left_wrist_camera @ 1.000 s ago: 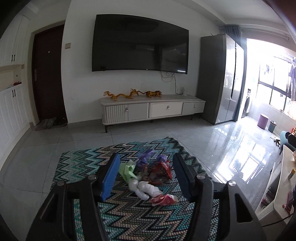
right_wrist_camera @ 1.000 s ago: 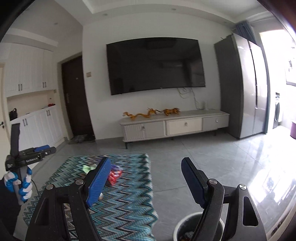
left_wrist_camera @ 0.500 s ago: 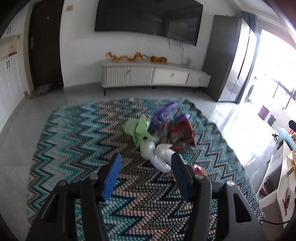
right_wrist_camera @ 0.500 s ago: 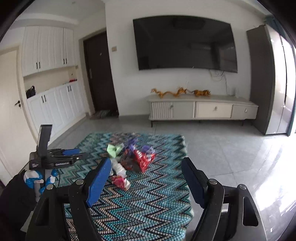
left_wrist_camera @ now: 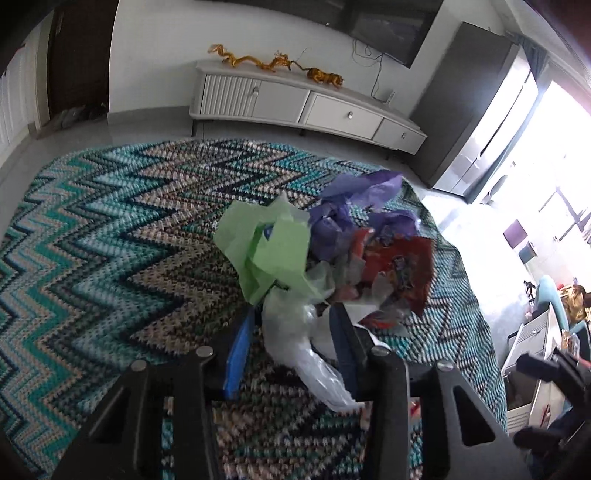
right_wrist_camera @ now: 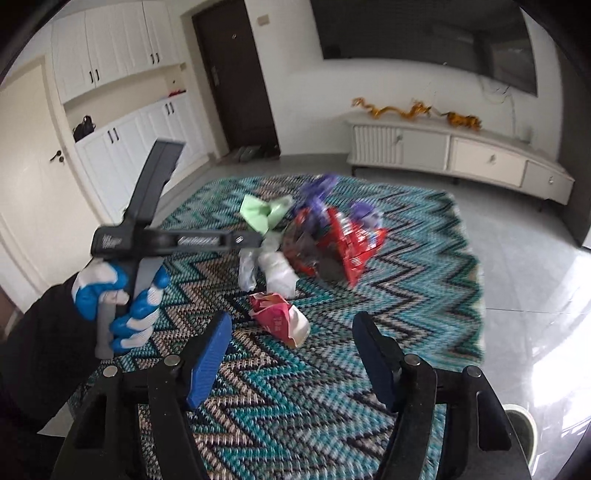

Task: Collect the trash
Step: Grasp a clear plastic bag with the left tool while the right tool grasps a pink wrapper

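A trash pile lies on the zigzag rug (left_wrist_camera: pixel 110 240): green paper (left_wrist_camera: pixel 266 247), purple wrappers (left_wrist_camera: pixel 354 199), a red snack bag (left_wrist_camera: pixel 402 266) and a crumpled clear plastic bag (left_wrist_camera: pixel 295 332). My left gripper (left_wrist_camera: pixel 291 332) is open, its jaws on either side of the clear plastic bag. In the right wrist view the pile shows mid-rug, with the green paper (right_wrist_camera: pixel 262 210), the red bag (right_wrist_camera: pixel 340 243) and a pink carton (right_wrist_camera: pixel 280 317) lying nearer. My right gripper (right_wrist_camera: pixel 295 339) is open and empty, just short of the pink carton. The left gripper (right_wrist_camera: pixel 236 240) shows from the side, at the pile.
A white TV cabinet (left_wrist_camera: pixel 303 107) stands against the far wall under a wall TV (right_wrist_camera: pixel 424 33). A dark door (right_wrist_camera: pixel 236 74) and white cupboards (right_wrist_camera: pixel 122 92) are to the left. A bin rim (right_wrist_camera: pixel 521 424) shows at the lower right, on the tiled floor.
Both grippers have moved forward and down towards the pile. The left jaws now straddle the clear plastic bag. The right gripper has swung left from the bin to the rug.
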Demonstrator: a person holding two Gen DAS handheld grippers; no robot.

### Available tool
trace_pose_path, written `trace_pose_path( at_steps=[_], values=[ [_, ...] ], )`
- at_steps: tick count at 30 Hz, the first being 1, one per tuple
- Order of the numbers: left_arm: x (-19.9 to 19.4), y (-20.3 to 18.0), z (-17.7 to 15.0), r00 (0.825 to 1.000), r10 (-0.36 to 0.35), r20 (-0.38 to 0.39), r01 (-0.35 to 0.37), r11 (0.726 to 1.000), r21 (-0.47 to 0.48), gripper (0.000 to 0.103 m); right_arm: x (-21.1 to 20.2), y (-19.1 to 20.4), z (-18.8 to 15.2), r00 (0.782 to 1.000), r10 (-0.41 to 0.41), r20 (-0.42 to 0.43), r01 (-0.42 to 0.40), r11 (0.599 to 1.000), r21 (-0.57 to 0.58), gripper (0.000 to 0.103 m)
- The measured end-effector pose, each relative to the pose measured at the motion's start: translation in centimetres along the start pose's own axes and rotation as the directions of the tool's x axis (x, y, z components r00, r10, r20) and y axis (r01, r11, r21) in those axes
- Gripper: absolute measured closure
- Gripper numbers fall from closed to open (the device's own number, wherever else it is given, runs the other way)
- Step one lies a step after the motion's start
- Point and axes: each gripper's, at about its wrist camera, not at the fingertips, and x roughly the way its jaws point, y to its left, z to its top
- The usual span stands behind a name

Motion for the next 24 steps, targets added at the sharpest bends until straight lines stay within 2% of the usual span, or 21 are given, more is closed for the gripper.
trace_pose_path(
  at_steps=[4,6,12,17,18,19,24],
  values=[
    [1.6,0.2,-0.3,1.000,-0.009,-0.021,0.009,1.000,-0.001,0.065,3.1,0.0,0.0,0.998,0.027,-0.048,-0.027,1.000,-0.001,0.041],
    [1.6,0.1,-0.6,1.000,-0.021,-0.016,0.021,1.000,0.006,0.071,4.4,-0.1,0.0,0.997,0.043,-0.069,-0.042,0.999,0.005,0.042],
    [0.7,-0.1,-1.8,1.000,-0.023,-0.005,0.024,0.999,0.036,0.073,8.0,-0.4,0.0,0.990,0.073,-0.116,-0.071,0.997,0.019,0.046],
    [-0.4,0.0,-3.5,0.999,-0.037,-0.008,0.038,0.999,0.026,0.073,9.8,-0.7,-0.5,0.985,0.094,-0.143,-0.089,0.995,0.040,0.047],
    [-0.7,-0.1,-3.9,0.999,-0.036,-0.009,0.036,0.999,0.025,0.073,9.9,-0.7,-0.5,0.985,0.095,-0.142,-0.090,0.995,0.039,0.051],
    [-0.9,-0.1,-4.3,0.999,-0.033,-0.011,0.034,0.999,0.028,0.073,9.8,-0.6,-0.6,0.986,0.096,-0.140,-0.092,0.995,0.035,0.059],
    [-1.8,-0.6,-6.1,0.999,-0.033,-0.022,0.034,0.999,0.038,0.073,8.9,0.4,-1.4,0.984,0.102,-0.148,-0.102,0.995,0.009,0.066]
  ],
)
